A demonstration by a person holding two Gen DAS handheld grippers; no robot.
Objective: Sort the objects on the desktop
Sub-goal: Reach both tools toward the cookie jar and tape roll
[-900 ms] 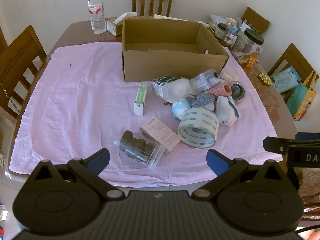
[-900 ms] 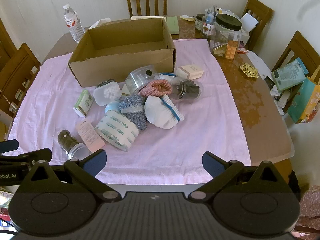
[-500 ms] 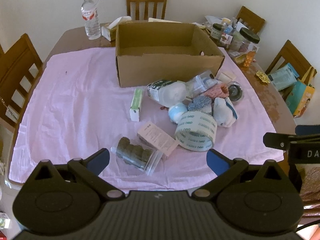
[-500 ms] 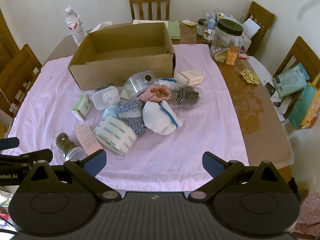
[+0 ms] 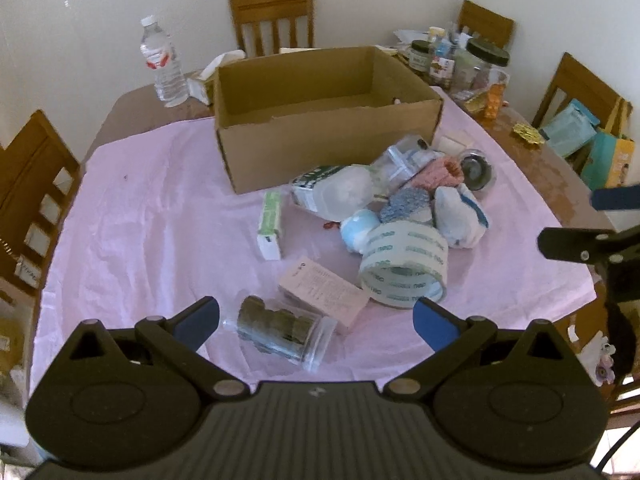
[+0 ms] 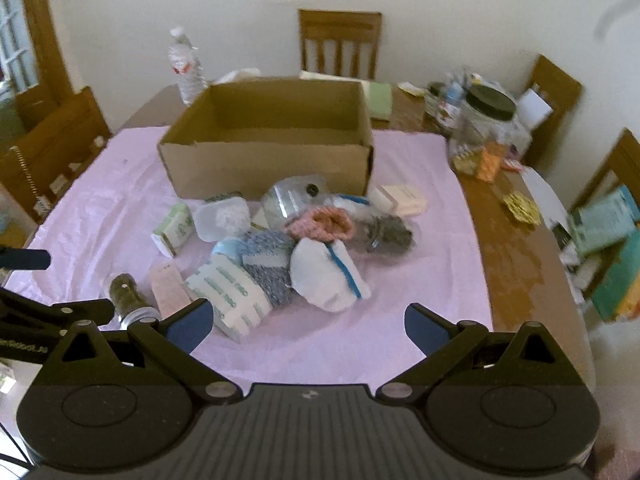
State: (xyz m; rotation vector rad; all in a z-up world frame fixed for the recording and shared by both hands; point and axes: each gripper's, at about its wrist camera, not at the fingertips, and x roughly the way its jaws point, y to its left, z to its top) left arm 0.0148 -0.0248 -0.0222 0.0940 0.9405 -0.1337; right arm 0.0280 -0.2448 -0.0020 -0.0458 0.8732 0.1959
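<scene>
Now both claws have come nearer to the pile on the worktop (image 5: pixel 132 200). The left claw (image 5: pixel 316 320), wide and holding nothing, hangs above the jar (image 5: pixel 280 330); the right claw (image 6: pixel 308 326) is wide too. The box (image 5: pixel 320 120) stays empty, so sorting seems not begun.

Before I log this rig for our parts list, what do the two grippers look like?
Both look alike: the left gripper and right gripper have black ribbed bodies, two round discs, silver pivot screws, and black fingers with blue pads. The right gripper's side bears white lettering, too blurred to read.
</scene>
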